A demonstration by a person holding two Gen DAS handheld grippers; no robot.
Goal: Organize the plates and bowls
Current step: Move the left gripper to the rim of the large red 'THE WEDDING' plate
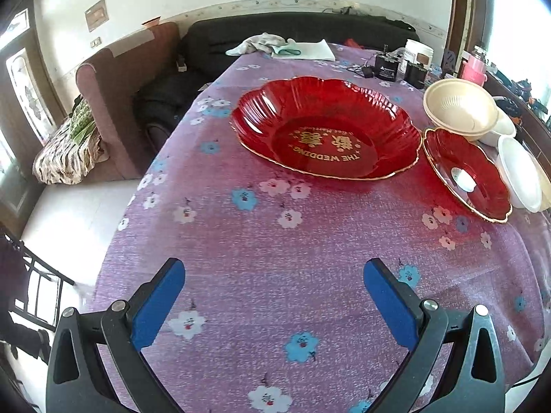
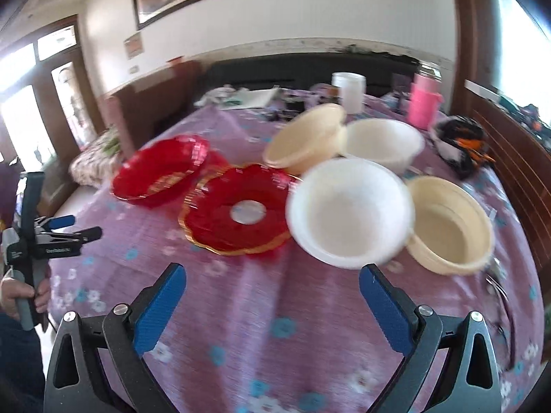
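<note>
One red plate (image 1: 325,127) reads "THE WEDDING" in gold.

Your left gripper (image 1: 274,287) and right gripper (image 2: 272,290): fingers spread wide, empty. Your left hand (image 2: 20,297) grips its handle.

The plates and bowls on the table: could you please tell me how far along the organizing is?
Done: nothing looks stacked yet. The big red plate, small red plate, two white bowls and two cream bowls sit separately on the tablecloth.

In hand: nothing; the left claw and right claw are open and empty.

Left: grouping all six pieces.
</note>
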